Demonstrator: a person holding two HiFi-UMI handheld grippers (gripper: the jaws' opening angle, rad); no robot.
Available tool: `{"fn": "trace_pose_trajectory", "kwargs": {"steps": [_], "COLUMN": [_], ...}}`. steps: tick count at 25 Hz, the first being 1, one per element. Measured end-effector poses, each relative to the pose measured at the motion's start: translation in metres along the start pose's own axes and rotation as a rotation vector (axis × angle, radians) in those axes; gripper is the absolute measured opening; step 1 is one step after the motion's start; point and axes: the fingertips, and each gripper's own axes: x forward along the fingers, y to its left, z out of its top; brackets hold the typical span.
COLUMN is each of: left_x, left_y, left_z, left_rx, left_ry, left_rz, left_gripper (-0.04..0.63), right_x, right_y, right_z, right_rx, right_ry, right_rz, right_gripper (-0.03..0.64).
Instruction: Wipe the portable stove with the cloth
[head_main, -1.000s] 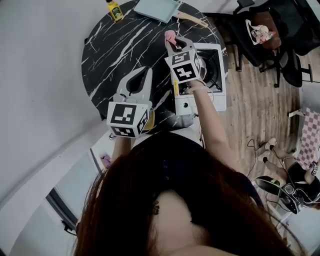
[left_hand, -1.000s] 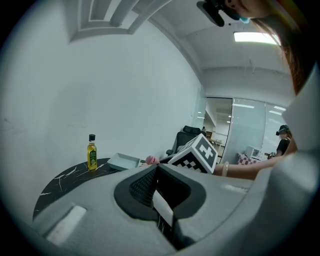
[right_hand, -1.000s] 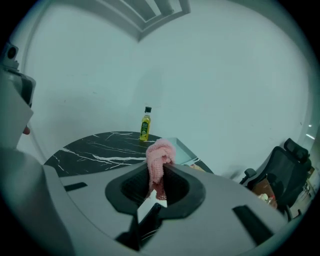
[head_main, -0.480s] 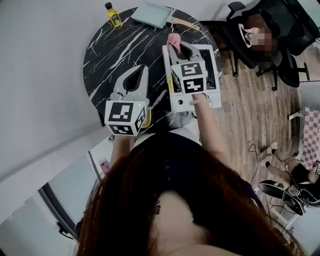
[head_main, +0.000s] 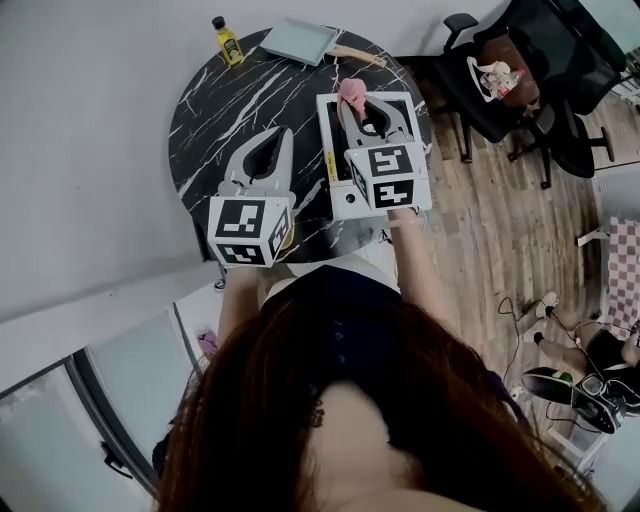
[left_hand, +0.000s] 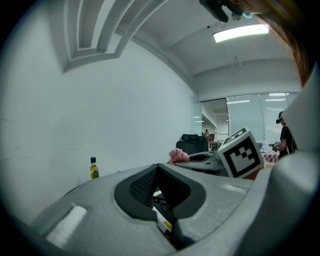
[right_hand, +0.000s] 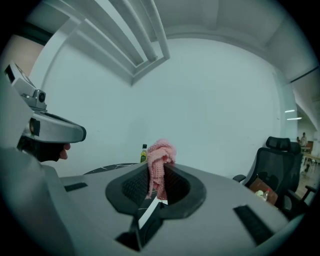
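Observation:
The white portable stove sits on the right side of a round black marble table. My right gripper hovers over the stove, shut on a bunched pink cloth at the stove's far edge. In the right gripper view the cloth sticks up from the closed tips of the right gripper. My left gripper is held above the table left of the stove, shut and holding nothing; its tips meet in the left gripper view, where the pink cloth shows beyond them.
A small yellow bottle stands at the table's far left edge. A teal tray with a wooden handle lies at the far edge. Black office chairs stand to the right on the wooden floor. A wall runs close on the left.
My right gripper with the cloth has drawn back toward the person and a little right over the stove. The left gripper has stayed nearly still.

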Motion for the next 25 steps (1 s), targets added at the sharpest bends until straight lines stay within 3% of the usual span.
{"fn": "trace_pose_trajectory", "kwargs": {"steps": [25], "left_x": [-0.078], "left_y": [-0.077], "left_z": [0.021], "left_rx": [0.087], "left_ry": [-0.070], "left_rz": [0.055], "left_gripper": [0.009], "right_x": [-0.150], "right_y": [0.026], "right_z": [0.019], "right_rx": [-0.002], "right_ry": [-0.136], "right_rz": [0.033], "right_gripper": [0.057]}}
